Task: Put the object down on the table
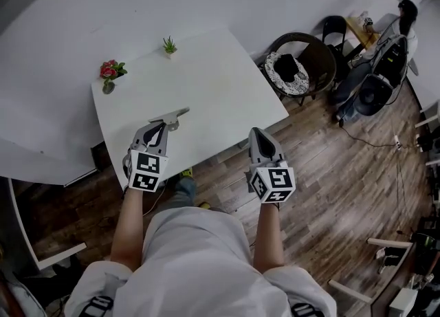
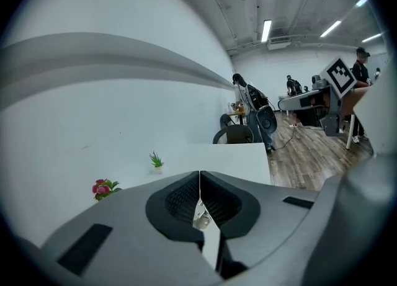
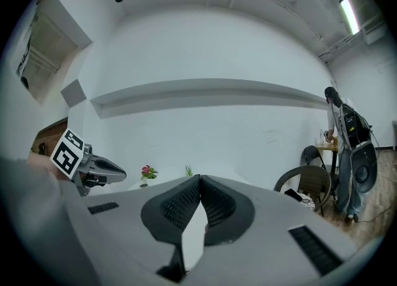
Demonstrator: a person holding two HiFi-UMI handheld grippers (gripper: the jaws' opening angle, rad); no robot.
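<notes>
My left gripper [image 1: 167,124] hangs over the near left part of the white table [image 1: 220,82]. Its jaws are shut on a small metal piece [image 1: 179,113] that sticks out past the tips. In the left gripper view the metal piece [image 2: 202,218] shows as a shiny scrap just behind the closed left gripper [image 2: 200,182]. My right gripper [image 1: 257,135] is shut with nothing in it, at the table's near right edge. The right gripper [image 3: 200,185] points at the wall, with the left gripper [image 3: 93,168] at its left.
Red flowers in a vase [image 1: 108,71] and a small green plant [image 1: 169,46] stand at the table's far edge. A wicker chair [image 1: 302,64] with a cushion is right of the table. Bags and a person [image 1: 407,16] are at the far right.
</notes>
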